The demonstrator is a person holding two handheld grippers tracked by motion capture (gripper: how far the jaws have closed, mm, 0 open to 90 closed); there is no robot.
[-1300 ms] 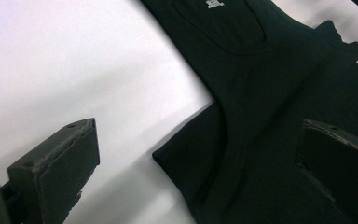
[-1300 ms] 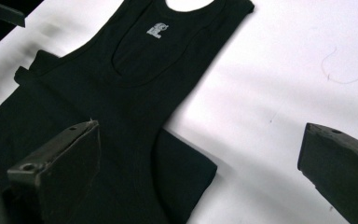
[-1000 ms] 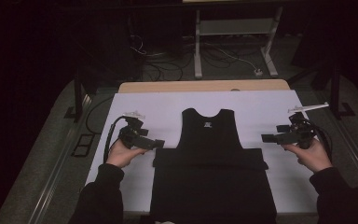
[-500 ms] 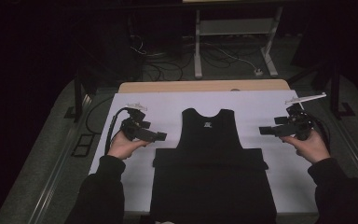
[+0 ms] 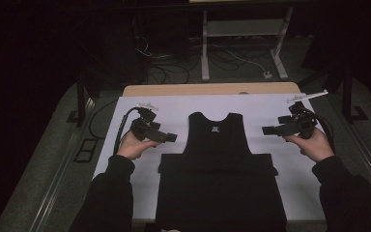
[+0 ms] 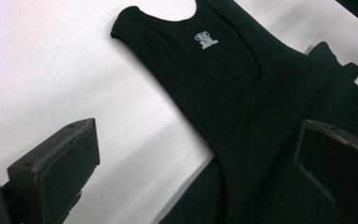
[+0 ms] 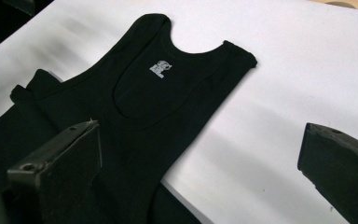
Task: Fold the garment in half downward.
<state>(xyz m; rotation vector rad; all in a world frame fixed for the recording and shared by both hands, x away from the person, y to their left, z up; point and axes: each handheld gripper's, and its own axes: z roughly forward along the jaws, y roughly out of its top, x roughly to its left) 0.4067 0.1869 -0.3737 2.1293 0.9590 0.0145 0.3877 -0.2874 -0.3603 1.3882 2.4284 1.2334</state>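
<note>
A black tank top (image 5: 217, 145) lies flat at the centre of the high view, on a white sheet (image 5: 174, 108) that covers the table. The neckline points toward the top of the frame. The lower part of the garment is folded up, and the fold forms a wide horizontal band across the middle of the frame. A small white logo (image 5: 215, 129) sits just below the neckline.

The left gripper (image 5: 166, 137) is at centre left of the high view, held in the person's left hand (image 5: 134, 146). Its tip points toward the left armhole of the tank top and lies just beside the garment, apart from it. In the left gripper view, the two jaws stand wide apart with nothing between them; the left jaw is over bare white sheet and the right jaw is over black fabric. The tank top (image 6: 242, 93) fills the upper right of that frame.

The right gripper (image 5: 269, 130) is at centre right of the high view, held in the right hand (image 5: 310, 144). Its tip points toward the right armhole, near the garment and clear of it. In the right gripper view, the jaws are likewise spread and empty, with the tank top (image 7: 135, 98) at centre left of the frame
</note>
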